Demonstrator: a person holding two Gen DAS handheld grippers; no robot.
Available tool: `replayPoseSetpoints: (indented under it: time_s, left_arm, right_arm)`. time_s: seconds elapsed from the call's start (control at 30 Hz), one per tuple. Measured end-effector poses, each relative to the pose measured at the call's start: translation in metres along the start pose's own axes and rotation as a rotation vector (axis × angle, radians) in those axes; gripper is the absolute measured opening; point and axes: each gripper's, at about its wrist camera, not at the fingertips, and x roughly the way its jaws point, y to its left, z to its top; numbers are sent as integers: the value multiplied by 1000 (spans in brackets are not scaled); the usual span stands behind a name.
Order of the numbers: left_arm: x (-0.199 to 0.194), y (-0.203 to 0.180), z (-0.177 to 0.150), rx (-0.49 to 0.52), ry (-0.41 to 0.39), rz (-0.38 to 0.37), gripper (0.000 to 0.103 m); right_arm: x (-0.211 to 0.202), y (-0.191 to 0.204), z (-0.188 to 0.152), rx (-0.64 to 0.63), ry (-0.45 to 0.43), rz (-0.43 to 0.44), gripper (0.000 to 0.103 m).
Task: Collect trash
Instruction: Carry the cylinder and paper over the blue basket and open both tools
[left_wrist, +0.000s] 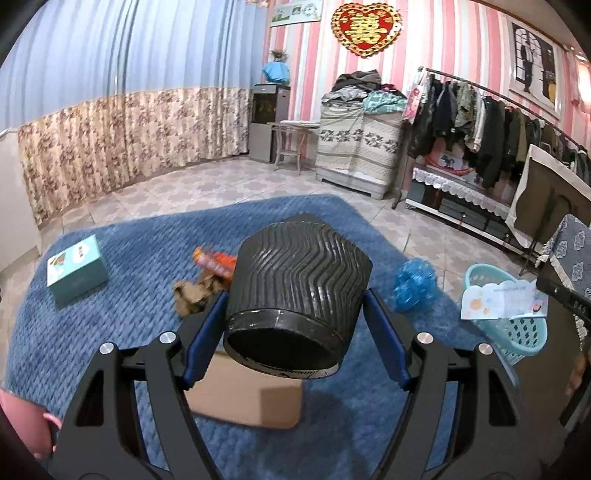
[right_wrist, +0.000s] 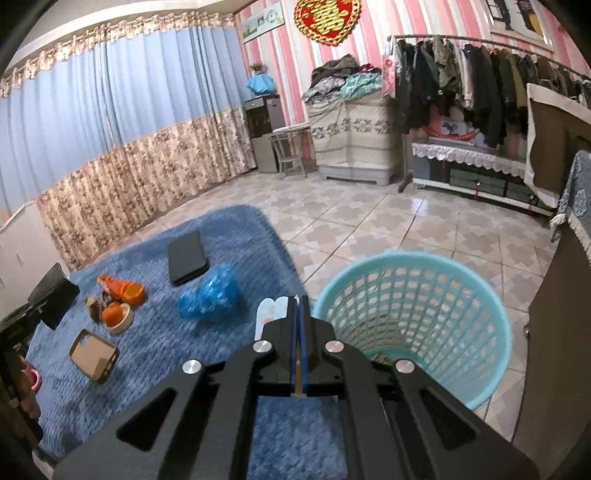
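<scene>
A: Item one, please; what do I have in the left gripper (left_wrist: 295, 325)?

B: I log a black ribbed cup (left_wrist: 295, 291); chevron ridges down its wall, a smooth taped band near the base; my jaws are clamped on its sides, standing wide. Long axis runs away from my camera and tilts upward; the flat base faces me, the mouth points off toward the far wall. It hangs above the blue rug (left_wrist: 122, 325), over a tan cardboard piece (left_wrist: 243, 398).

A: Item two; the right gripper (right_wrist: 300, 306)?

B: Jaws pressed together on a thin white paper card (right_wrist: 271, 314); pale, with orange marks, printed blue and orange on the side my left camera sees; it sticks out edge-on past the left of the jaws, long side pointing forward. It sits just beside the rim of the turquoise mesh basket (right_wrist: 410, 258), which stands upright on the tiled floor (right_wrist: 369, 221) at the rug's edge.

A: Loose stock on the rug?

B: A crumpled blue plastic bag (right_wrist: 208, 295), near the basket; an orange wrapper (right_wrist: 122, 290); crumpled brown paper (left_wrist: 192, 293); a teal box (left_wrist: 75, 271); a black flat case (right_wrist: 186, 256); a brown phone case (right_wrist: 94, 354); all lying apart from one another.
</scene>
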Motion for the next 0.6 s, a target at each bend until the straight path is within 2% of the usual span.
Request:
replayPoseSetpoints:
  time_s: [0.2, 0.33, 0.6]
  left_arm:
    - [7, -43, 17, 47, -36, -72, 72]
    - [17, -84, 23, 93, -47, -144, 72]
    - [44, -165, 17, 174, -22, -280, 72]
  right_arm:
    - [-18, -28, 18, -5, -45, -100, 1]
    - [-24, -48, 18, -25, -36, -183, 1]
    - [-24, -91, 8, 12, -12, -253, 1]
